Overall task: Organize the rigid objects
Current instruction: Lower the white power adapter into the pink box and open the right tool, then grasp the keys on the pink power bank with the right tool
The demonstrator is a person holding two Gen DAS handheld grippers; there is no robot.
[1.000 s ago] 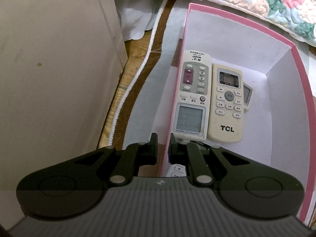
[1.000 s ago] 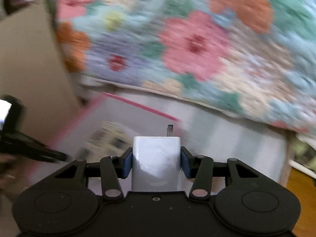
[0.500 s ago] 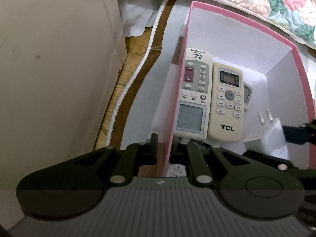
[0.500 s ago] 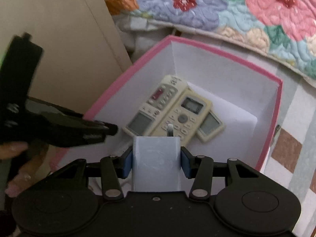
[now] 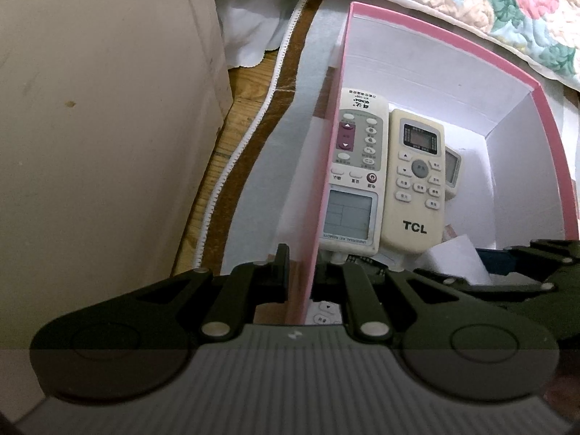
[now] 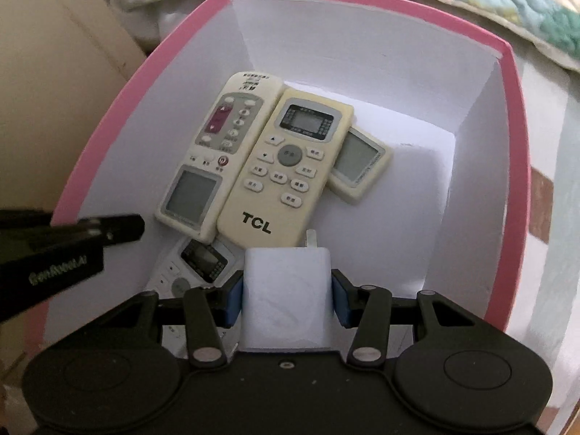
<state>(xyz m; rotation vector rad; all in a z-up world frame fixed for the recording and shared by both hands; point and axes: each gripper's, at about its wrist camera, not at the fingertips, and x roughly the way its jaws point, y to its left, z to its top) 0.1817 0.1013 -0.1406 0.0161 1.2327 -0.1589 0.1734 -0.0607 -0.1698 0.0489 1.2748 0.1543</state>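
White charger (image 6: 286,301) between right gripper (image 6: 287,299) pads

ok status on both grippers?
Left gripper shut on pink box wall. Right gripper shut on white charger, inside box. Remotes ahead.

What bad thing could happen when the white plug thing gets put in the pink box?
The charger, held by the right hand-held gripper, hangs just over the TCL remote; dropped here, it might land on the buttons. The left hand-held gripper pinches the pink box wall; a bump could tilt the box.
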